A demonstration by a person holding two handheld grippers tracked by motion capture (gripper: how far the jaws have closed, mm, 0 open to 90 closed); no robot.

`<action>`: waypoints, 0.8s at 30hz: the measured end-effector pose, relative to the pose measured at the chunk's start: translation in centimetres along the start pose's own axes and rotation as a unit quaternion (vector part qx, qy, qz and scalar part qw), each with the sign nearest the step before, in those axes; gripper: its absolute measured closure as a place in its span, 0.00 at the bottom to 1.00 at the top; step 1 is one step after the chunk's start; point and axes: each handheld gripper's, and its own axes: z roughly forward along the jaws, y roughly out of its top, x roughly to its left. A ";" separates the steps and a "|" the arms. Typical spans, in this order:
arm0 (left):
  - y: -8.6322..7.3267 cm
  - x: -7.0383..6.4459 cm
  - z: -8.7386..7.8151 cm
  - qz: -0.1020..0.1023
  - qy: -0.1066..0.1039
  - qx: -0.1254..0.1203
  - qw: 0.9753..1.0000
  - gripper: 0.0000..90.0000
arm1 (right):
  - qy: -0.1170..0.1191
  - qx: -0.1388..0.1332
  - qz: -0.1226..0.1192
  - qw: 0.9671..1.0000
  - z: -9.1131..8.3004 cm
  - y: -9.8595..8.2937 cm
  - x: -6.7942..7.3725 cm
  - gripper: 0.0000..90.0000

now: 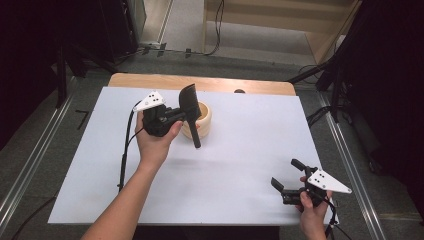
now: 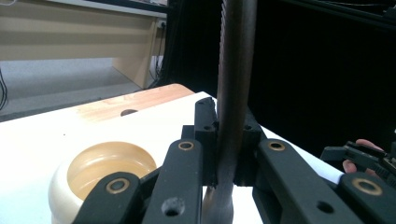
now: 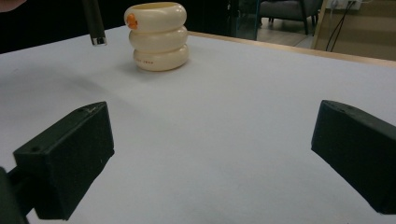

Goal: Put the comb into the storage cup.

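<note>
The high view looks forward and down over the whole white table [image 1: 240, 165]. Each gripper view sits low and close behind its own jaws (nearly at tabletop height), both sharing the cream holder [image 2: 100, 170] [image 3: 158, 35].

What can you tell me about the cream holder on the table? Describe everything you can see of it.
The holder is a cream, glossy cup shaped like three stacked rounded rings, plastic or ceramic by its look. It has an orange mark near the rim and small print low on the side. It stands upright on the white table sheet, open and hollow inside. A dark spatula, gripped by the left gripper, is held just over it.
</note>
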 end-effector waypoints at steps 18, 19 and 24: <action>2.1 1.5 -0.4 -0.004 0.014 -0.022 1.000 0.93 | -0.015 -0.001 0.007 1.000 -1.3 -0.5 -1.3 0.00; 2.2 1.6 -0.4 -0.006 0.014 -0.023 1.000 0.93 | -0.015 -0.001 0.007 1.000 -1.3 -0.5 -1.3 0.00; 2.8 2.1 -0.1 -0.005 0.018 -0.024 1.000 0.93 | -0.014 -0.002 0.011 1.000 -1.2 -0.6 -1.4 0.00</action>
